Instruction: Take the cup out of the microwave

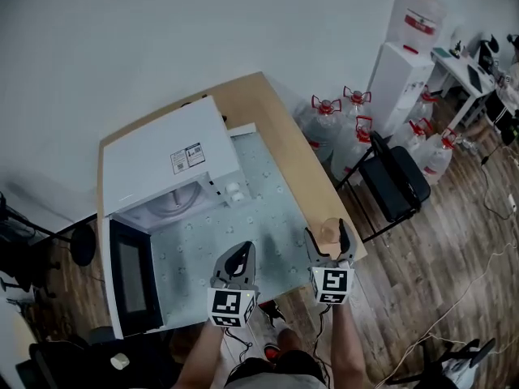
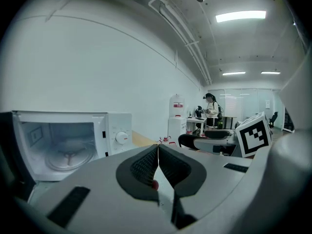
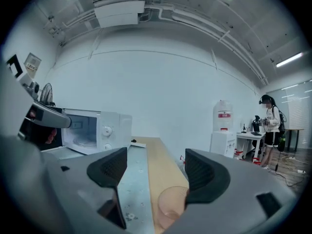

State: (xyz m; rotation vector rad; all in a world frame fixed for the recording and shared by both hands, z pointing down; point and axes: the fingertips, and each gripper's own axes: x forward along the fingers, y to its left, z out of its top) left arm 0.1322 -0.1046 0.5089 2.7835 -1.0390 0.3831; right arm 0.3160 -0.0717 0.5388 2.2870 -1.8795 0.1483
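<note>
Cup (image 1: 330,231): stood upright on the bare wooden strip by the counter's (image 1: 284,136) right edge, near the front right corner, outside the microwave (image 1: 170,156).
Right gripper (image 1: 328,235): hovered over that strip with its fingers (image 3: 109,167) spread wide; held the cup (image 3: 171,206) between them, close against the right finger, whether touching could not be told.
Left gripper (image 1: 240,254): hung over the counter's front edge, fingers (image 2: 144,167) clenched tip to tip on nothing.
Microwave: sat at the back left corner, door (image 1: 134,278) swung out along the left edge toward the front; showed its glass turntable (image 2: 70,157) in the lit cavity.
Open room: ran as a pale dotted mat (image 1: 243,233) from the microwave's mouth to both grippers.
Right edge: bordered by a black chair (image 1: 397,177) just beside the counter, with water bottles (image 1: 340,132) farther back.
Room: had a white wall (image 1: 162,39) behind the counter, a water dispenser (image 1: 405,55) at the right, and a wooden floor (image 1: 438,258).
Far side: showed a person (image 3: 269,126) standing at a table, well apart.
</note>
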